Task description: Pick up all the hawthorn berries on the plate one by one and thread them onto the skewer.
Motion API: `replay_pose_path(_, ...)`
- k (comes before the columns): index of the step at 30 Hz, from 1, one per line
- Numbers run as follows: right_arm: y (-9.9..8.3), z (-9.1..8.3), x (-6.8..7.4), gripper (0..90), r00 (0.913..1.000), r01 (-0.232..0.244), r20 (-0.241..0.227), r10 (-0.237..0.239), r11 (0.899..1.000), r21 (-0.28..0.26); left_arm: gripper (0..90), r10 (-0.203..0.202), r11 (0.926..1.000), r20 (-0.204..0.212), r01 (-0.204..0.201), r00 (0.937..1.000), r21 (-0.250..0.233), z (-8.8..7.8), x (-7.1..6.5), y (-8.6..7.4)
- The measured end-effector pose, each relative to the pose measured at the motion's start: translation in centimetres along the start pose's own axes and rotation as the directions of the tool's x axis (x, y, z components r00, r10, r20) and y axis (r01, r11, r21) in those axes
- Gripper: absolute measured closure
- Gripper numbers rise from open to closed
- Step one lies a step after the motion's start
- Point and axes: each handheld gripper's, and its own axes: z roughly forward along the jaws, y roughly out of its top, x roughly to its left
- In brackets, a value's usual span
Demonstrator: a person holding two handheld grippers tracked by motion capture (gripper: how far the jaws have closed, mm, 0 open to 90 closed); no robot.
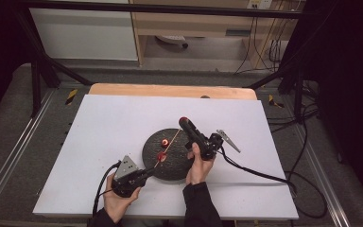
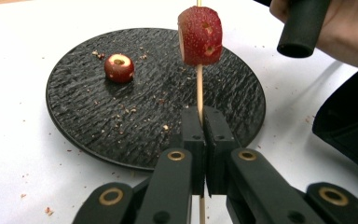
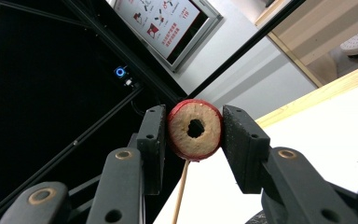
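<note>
Black plate (image 2: 88, 135), one cored red fruit (image 2: 119, 68) on it

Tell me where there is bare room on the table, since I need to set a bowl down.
The white table sheet is bare left of the round black textured plate and along the far wooden edge. It is crowded around the plate: both grippers, the thin wooden skewer, red cored fruit pieces and a trailing cable.
</note>
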Motion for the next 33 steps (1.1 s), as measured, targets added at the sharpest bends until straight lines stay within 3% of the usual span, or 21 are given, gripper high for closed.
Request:
replay_pose_path(14, -0.3, -0.1, 0.0, 61.8, 1.0, -0.004, -0.007, 0.004, 1.0, -0.011, 88.2, -0.036, 0.9991, -0.021, 0.036, 0.9991, -0.023, 1.3, -1.0, 1.2)
replay_pose_path(27, -0.2, -0.1, 0.1, 62.2, 0.9998, -0.017, -0.002, 0.017, 0.999, -0.043, 88.3, -0.059, 0.9972, -0.041, 0.057, 0.9974, -0.048, 1.8, -1.5, 1.1)
replay_pose_path(33, -0.2, 0.1, -0.1, 62.3, 0.9997, -0.024, 0.002, 0.024, 0.998, -0.055, 88.3, -0.066, 0.9972, -0.045, 0.064, 0.9968, -0.037, 2.6, -2.2, 1.2)
